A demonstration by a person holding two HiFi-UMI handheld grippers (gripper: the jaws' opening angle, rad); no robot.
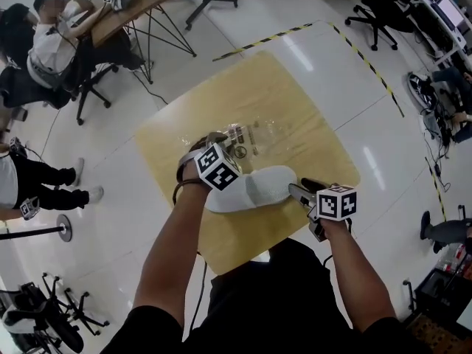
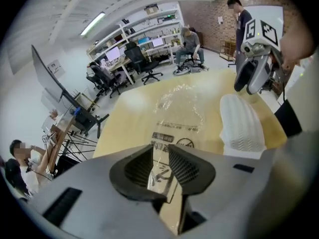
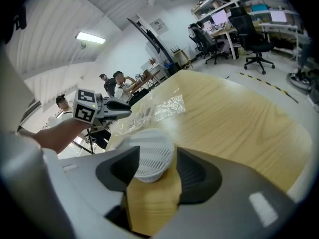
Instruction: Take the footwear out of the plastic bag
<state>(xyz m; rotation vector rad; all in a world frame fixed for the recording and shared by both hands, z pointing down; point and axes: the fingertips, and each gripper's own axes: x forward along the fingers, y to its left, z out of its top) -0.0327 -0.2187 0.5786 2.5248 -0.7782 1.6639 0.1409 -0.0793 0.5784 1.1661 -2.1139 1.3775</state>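
Two grippers grip nothing, likely since the job is done: by the desk's (image 1: 295, 94) near edge, the right gripper's (image 3: 149, 171) wide fingers flank the white slipper (image 1: 251, 189), while the left gripper's (image 2: 159, 166) narrowly parted fingers straddle the emptied plastic bag (image 1: 254, 135) mid-desk.

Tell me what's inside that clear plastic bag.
Nothing visible: the plastic bag lies flat, wooden table showing through. The white slipper lies outside it. The left gripper covers one corner.
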